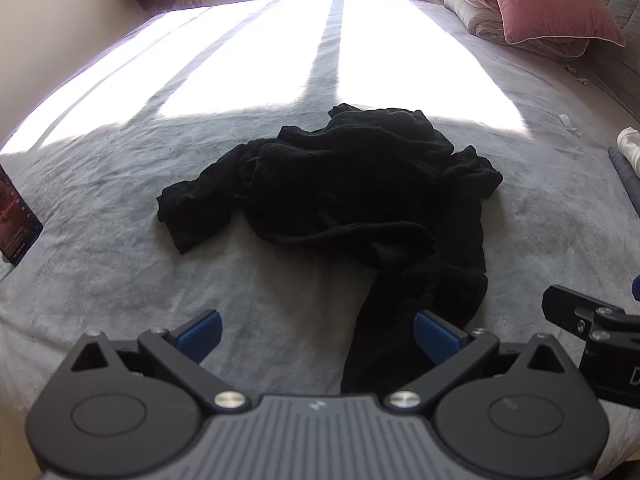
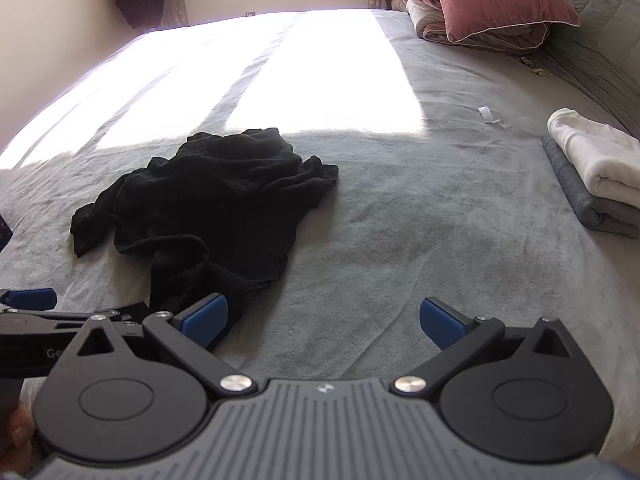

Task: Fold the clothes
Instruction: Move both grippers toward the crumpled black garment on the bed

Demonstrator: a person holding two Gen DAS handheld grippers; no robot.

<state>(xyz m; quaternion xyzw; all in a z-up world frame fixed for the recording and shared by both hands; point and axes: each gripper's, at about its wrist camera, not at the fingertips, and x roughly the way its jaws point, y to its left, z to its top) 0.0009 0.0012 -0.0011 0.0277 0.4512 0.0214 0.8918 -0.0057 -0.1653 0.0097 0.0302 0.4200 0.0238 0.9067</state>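
Mid-bed (image 1: pixel 120 280), toward near edge: black garment (image 1: pixel 340 184) crumpled, one limb trailing to near edge. Left gripper (image 1: pixel 316 332) and right gripper (image 2: pixel 324 320) both spread wide, empty. Folded pile (image 2: pixel 592 176) at right edge. Advice: pinch hem corners, spread flat, then fold.

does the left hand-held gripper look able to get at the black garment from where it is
Probably yes: the left hand-held gripper is open, and the black garment trails toward it across bare bed, nothing between.
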